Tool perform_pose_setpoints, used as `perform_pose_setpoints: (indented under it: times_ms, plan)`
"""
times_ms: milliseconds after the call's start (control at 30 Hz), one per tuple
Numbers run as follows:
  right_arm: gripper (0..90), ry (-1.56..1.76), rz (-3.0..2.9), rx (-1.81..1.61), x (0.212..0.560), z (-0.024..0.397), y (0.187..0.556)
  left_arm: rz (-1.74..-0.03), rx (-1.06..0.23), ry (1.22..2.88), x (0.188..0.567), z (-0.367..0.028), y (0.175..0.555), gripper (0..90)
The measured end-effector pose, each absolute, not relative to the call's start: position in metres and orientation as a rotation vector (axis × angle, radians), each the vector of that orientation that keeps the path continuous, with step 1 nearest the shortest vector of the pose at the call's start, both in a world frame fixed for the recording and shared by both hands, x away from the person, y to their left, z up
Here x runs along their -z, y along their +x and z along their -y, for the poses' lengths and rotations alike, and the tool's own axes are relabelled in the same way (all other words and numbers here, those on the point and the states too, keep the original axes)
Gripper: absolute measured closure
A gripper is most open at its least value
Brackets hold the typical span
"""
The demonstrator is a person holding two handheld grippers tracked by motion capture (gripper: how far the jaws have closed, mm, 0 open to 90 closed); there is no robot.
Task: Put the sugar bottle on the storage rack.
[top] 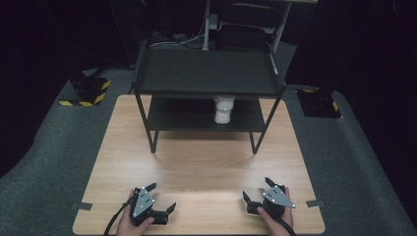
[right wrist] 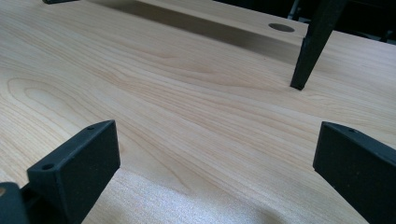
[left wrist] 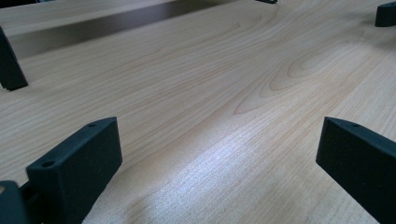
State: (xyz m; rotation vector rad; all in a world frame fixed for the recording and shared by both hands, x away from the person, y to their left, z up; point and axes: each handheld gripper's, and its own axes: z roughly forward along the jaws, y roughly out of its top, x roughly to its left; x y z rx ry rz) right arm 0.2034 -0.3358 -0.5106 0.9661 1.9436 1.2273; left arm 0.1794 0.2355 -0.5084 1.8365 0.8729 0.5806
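A light wooden table [top: 196,162] carries a black two-tier shelf rack [top: 206,73] at its far half. A white cup-like container [top: 223,109] stands on the rack's lower shelf. Near the table's front edge, at the left, a hand holds my left gripper [top: 161,196] open with nothing between its jaws. At the front right, the other hand holds my right gripper [top: 256,190] open and empty too. In the left gripper view my left gripper [left wrist: 219,154] hovers low over bare wood. In the right gripper view my right gripper [right wrist: 217,154] faces a rack leg [right wrist: 313,46].
Yellow-and-black striped stand bases sit on the grey floor at the left [top: 88,91] and the right [top: 319,103]. Tape tabs mark the table's front corners [top: 81,206]. Bare wood lies between the grippers and the rack.
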Motion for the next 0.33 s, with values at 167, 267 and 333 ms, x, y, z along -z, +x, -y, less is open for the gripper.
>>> perform_pose_setpoints:
  times_ms: [167, 267, 333]
  plan:
    - [0.5, 0.956, -1.939, -1.227, 0.5116, 0.3354, 0.2018, -0.869, -0.563, 1.856, 0.5060, -0.2357, 0.1826, 0.6]
    - [0.5, 0.950, -1.938, -1.228, 0.5121, 0.3355, 0.2007, -0.869, -0.556, 1.864, 0.5050, -0.2355, 0.1841, 0.6]
    - [0.5, 0.948, -1.943, -1.224, 0.5114, 0.3352, 0.2011, -0.868, -0.557, 1.865, 0.5050, -0.2354, 0.1839, 0.6]
